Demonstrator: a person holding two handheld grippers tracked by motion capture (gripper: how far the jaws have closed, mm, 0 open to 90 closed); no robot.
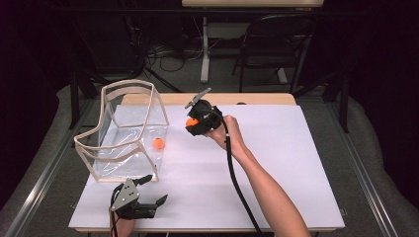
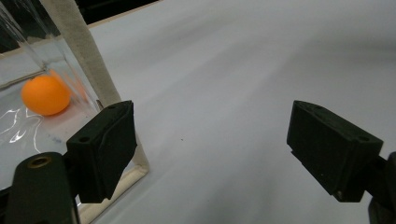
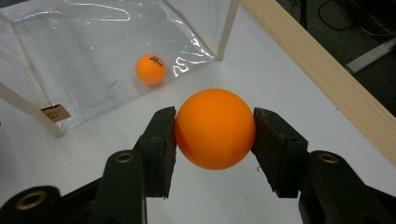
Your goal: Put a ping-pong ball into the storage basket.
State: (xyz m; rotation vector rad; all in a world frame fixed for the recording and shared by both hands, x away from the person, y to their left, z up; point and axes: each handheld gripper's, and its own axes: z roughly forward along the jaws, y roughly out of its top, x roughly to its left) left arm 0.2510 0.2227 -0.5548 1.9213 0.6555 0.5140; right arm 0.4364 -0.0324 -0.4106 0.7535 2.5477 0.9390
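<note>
- Gripping an orange ball (image 3: 215,129) between its 2 black jaws, the right gripper (image 1: 193,122) hangs above the white sheet (image 1: 276,163), just right of the clear bag (image 1: 126,129) and level with its upper half.
- Resting near the sheet's front edge, just in front of the bag's front corner, the left gripper (image 1: 149,190) has its jaws spread wide with nothing between them.
- A 2nd orange ball (image 1: 158,143) lies inside the bag on its floor, against the right-hand wall.
- The bag stands on the sheet's left part, its mouth framed by a pale band; right of the bag, the sheet lies bare to its right edge, apart from the person's forearm (image 1: 269,195).
- Dark print marks the ball inside the bag, too small to read; a small tan tag (image 3: 55,112) on the bag's frame carries characters I cannot make out.
- Beyond the bag, a wooden table edge (image 1: 257,98) borders the sheet; farther back a folding chair (image 1: 276,44) and floor cables (image 1: 168,54) sit in a dark room.
</note>
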